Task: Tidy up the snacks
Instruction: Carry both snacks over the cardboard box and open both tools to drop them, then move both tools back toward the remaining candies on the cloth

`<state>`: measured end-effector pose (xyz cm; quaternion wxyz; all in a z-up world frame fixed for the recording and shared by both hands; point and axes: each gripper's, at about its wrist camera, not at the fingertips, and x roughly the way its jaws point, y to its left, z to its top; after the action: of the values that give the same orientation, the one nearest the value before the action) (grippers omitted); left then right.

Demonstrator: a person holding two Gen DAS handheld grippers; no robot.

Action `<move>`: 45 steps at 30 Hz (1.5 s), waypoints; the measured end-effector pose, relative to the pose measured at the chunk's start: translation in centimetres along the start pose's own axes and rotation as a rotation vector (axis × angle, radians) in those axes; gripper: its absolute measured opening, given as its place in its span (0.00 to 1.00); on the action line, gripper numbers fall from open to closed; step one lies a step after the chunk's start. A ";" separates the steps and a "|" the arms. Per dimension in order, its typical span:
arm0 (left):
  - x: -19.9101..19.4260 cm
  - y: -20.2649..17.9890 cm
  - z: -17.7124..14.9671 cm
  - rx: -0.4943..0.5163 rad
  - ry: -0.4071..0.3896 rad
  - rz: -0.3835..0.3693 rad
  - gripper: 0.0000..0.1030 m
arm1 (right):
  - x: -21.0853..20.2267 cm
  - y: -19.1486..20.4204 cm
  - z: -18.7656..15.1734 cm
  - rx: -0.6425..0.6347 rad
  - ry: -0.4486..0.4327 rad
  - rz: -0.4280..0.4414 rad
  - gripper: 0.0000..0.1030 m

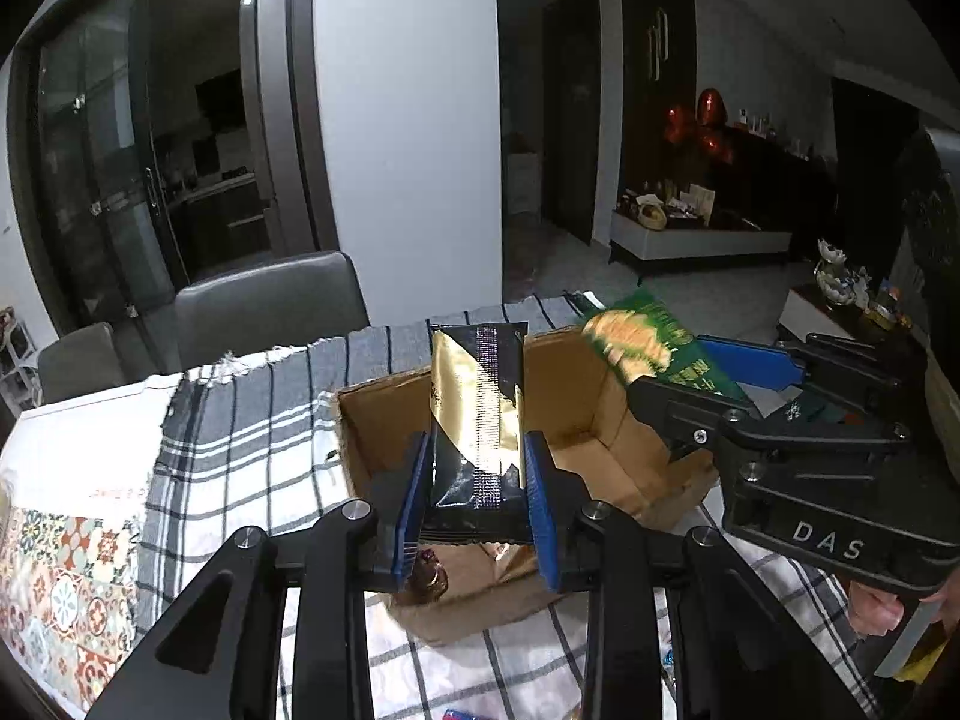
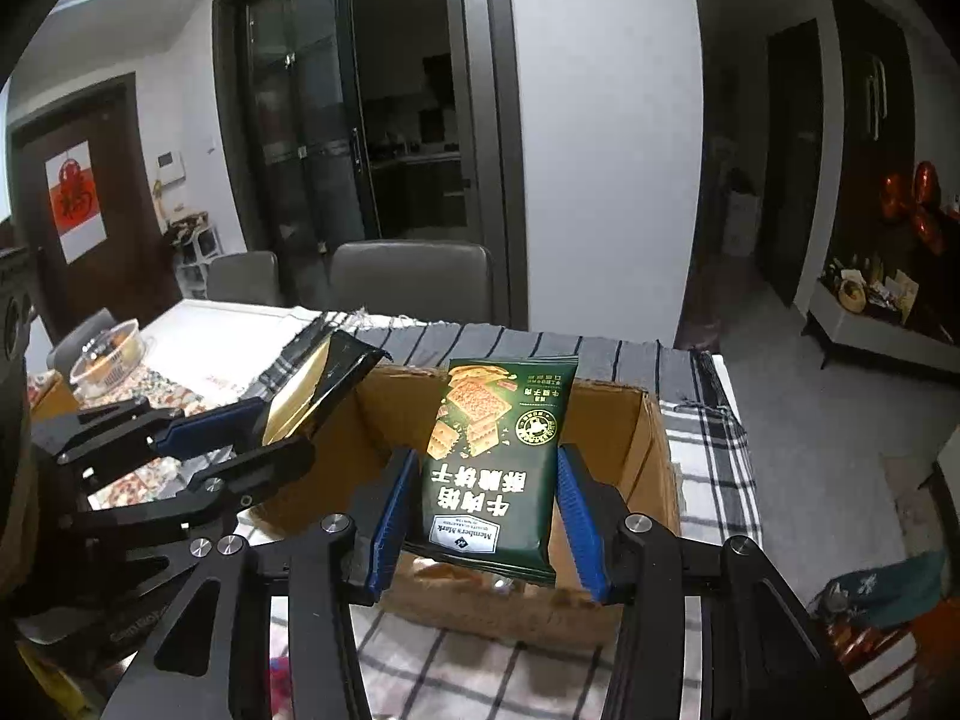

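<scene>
Checked cloth covers the dining table (image 1: pixel 252 444), and on it sits an open cardboard box (image 1: pixel 600 414). From the left wrist view, the left gripper (image 1: pixel 477 504) has its blue pads clamped on a black-and-gold snack packet (image 1: pixel 477 414), long axis running toward twelve o'clock, hanging right over the box's mouth. Off at two o'clock, the right gripper (image 1: pixel 690 366) brings in its own packet.

Over to the right wrist view: the right gripper (image 2: pixel 486 516) is squeezed onto a green cracker packet (image 2: pixel 498 456), also standing toward twelve, the box (image 2: pixel 654 456) directly beneath. At ten o'clock the left gripper (image 2: pixel 240 426) sits above the box's left wall. Both look equally placed to drop.
</scene>
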<state>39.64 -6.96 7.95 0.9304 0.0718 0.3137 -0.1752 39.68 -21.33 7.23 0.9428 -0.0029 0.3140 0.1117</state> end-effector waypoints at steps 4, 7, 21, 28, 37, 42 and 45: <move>0.9 0.3 0.0 -0.019 0.009 -0.005 0.43 | 0.6 -0.4 0.2 0.007 0.001 -0.022 0.47; 0.4 0.3 -0.4 -0.018 0.005 0.001 0.46 | 0.4 -0.6 -0.2 0.003 0.011 -0.029 0.47; -6.1 -1.8 -3.6 0.002 -0.028 0.070 0.49 | -5.2 0.1 -4.8 0.009 -0.012 -0.057 0.74; -8.6 -2.9 -5.5 0.021 -0.047 0.080 0.49 | -8.5 0.2 -7.4 0.072 -0.089 -0.055 0.74; -9.8 -4.1 -8.4 0.019 -0.049 0.068 0.56 | -9.6 1.2 -10.3 0.026 -0.070 -0.036 0.74; -9.6 -4.5 -10.4 0.026 -0.023 0.056 0.56 | -9.5 1.6 -12.3 0.006 -0.048 -0.046 0.74; -9.4 -5.2 -11.6 0.041 -0.014 0.053 0.56 | -9.6 1.6 -13.6 0.019 -0.035 -0.014 0.74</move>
<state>24.20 -6.32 4.33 0.9352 0.0979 0.3018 -0.1575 23.85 -22.76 2.09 0.9489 0.0056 0.2985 0.1020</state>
